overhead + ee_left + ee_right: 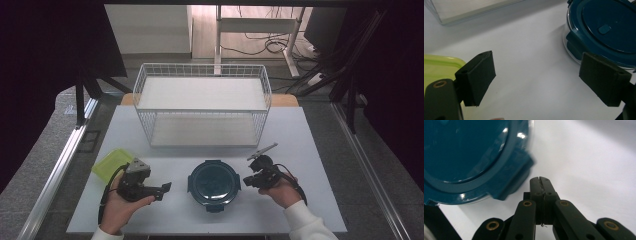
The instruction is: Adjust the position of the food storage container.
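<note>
Left gripper (165,189): held in the left hand (120,207) at the near left of the white tabletop (310,150), jaws spread wide, nothing between them, pointed toward the container. In the left gripper view, pads (477,76) well apart over bare tabletop (531,65), container edge just past the right pad.

Right gripper (249,182): held in the right hand (282,192) at the near right, jaws pressed together, empty. In the right gripper view, closed tips (541,182) just beside a locking tab of the container lid, touching or not could not be told.

Round container with dark teal lid (214,184): stood on the tabletop between the two grippers, near the front edge, lid on, four clip tabs around the rim. Clear wall visible under the lid (604,27) in the left gripper view; lid rim (469,165) large and blurred in the right gripper view.

Yellow-green lid or tray (111,164): lay flat at the left, just behind the left gripper; corner (439,67) seen behind the left pad.

White wire basket (202,102): stood farther back, centred, well apart from the container, white panel inside.

Floor, cables and desk legs (260,40): beyond the tabletop.
</note>
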Demonstrator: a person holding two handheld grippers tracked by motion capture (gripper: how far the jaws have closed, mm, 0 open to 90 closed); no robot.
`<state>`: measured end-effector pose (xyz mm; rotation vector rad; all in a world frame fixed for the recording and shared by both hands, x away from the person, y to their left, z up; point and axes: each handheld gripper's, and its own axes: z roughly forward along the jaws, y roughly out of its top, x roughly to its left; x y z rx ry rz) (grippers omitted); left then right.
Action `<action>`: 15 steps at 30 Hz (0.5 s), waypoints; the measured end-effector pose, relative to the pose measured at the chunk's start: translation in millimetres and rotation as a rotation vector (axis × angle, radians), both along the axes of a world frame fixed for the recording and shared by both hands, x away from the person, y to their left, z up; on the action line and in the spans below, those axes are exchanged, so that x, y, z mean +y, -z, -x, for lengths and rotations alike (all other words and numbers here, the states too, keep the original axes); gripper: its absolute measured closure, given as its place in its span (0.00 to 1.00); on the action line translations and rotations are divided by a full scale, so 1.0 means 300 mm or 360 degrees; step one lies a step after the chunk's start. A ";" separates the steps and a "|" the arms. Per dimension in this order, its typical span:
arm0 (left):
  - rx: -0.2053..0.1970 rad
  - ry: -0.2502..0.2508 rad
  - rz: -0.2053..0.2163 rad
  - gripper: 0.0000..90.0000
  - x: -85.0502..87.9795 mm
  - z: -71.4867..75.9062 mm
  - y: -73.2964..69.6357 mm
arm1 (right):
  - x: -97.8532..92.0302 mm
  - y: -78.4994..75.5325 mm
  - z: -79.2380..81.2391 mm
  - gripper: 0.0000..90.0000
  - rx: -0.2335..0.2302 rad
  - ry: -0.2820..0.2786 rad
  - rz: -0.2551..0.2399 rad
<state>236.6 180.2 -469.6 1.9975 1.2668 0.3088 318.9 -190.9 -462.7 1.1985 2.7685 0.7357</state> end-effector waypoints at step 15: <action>-0.0032 -0.0014 -0.0004 0.16 0.005 -0.018 -0.004 | -0.106 -0.050 0.076 0.46 -0.0243 0.0112 -0.0438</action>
